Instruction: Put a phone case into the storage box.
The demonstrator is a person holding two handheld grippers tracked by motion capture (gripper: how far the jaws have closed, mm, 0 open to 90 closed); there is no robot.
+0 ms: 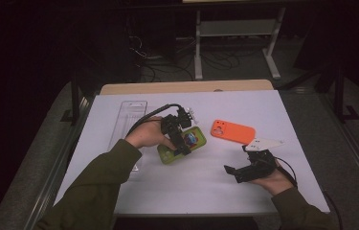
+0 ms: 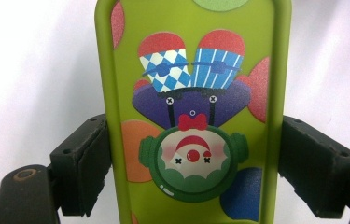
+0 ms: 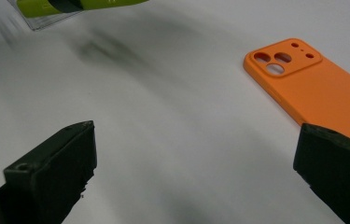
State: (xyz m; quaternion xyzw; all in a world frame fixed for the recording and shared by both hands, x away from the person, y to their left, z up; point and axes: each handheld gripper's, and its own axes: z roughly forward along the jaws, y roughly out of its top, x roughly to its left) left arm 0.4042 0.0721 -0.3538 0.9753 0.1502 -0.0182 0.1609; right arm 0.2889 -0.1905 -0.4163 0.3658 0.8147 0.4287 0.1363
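Note:
A green phone case (image 1: 183, 144) printed with a cartoon clown is held just above the white table, near its middle. My left gripper (image 1: 183, 143) is shut on it; in the left gripper view both black pads (image 2: 88, 163) press the long sides of the green phone case (image 2: 191, 116). An orange phone case (image 1: 232, 131) lies flat, camera cutouts to the left, right of centre. My right gripper (image 1: 234, 171) rests low near the front right, open, nothing between its jaws. In the right gripper view, the orange phone case (image 3: 322, 98) lies ahead to the right of my right gripper (image 3: 196, 168).
A clear plastic package (image 1: 128, 125) lies flat at the left of the white table sheet (image 1: 263, 105). A white three-cornered plate (image 1: 264, 143) sits atop the right gripper. Behind the table are dark floor, cables and a white stand (image 1: 234, 33).

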